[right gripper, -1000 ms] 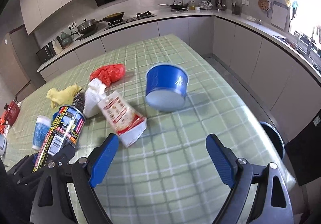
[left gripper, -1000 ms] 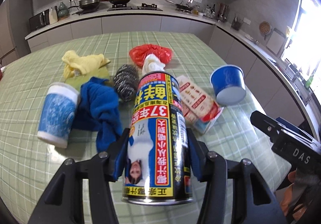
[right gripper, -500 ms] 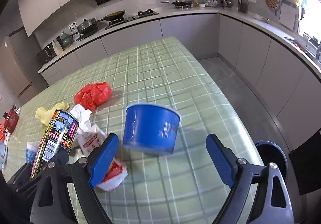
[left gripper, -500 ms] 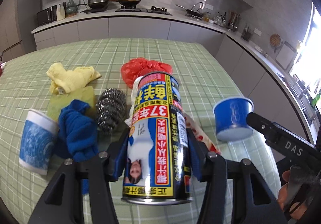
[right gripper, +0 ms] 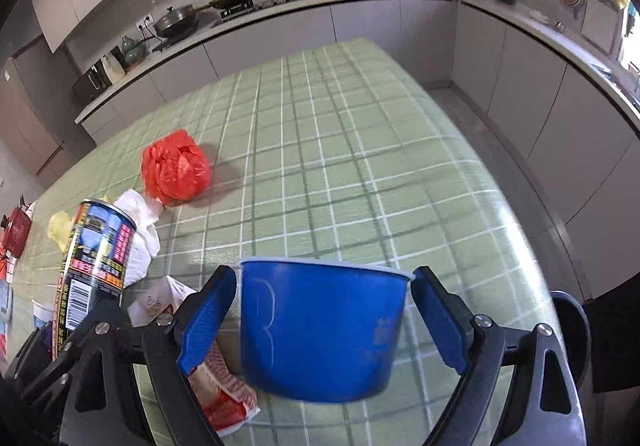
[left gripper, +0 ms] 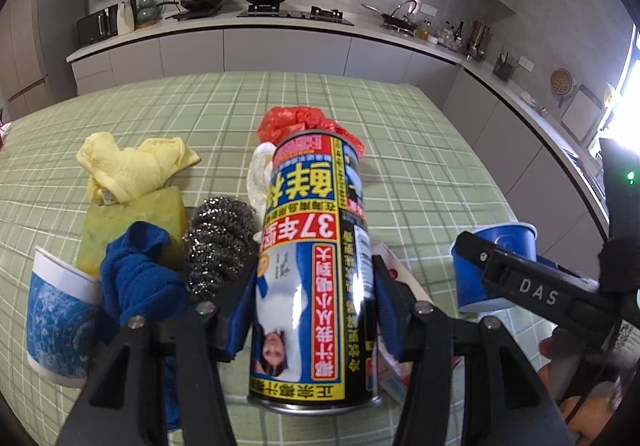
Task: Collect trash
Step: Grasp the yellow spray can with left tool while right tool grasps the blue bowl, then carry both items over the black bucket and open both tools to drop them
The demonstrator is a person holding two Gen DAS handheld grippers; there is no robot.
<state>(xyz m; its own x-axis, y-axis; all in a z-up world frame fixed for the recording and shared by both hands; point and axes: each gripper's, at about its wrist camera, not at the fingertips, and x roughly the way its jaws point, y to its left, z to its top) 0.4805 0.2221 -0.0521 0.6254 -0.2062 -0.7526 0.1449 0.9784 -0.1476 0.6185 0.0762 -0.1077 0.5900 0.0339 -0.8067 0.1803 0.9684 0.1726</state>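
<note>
While left gripper (left gripper: 312, 310) clamps can (left gripper: 316, 266), blue cup (right gripper: 324, 330) sits between spread right fingers (right gripper: 208, 322), untouched.

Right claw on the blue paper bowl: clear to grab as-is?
Probably yes. The right claw is open with the blue paper bowl already between its fingers, a small gap on each side. The snack packet lies beside the left finger but not in the gap.
</note>
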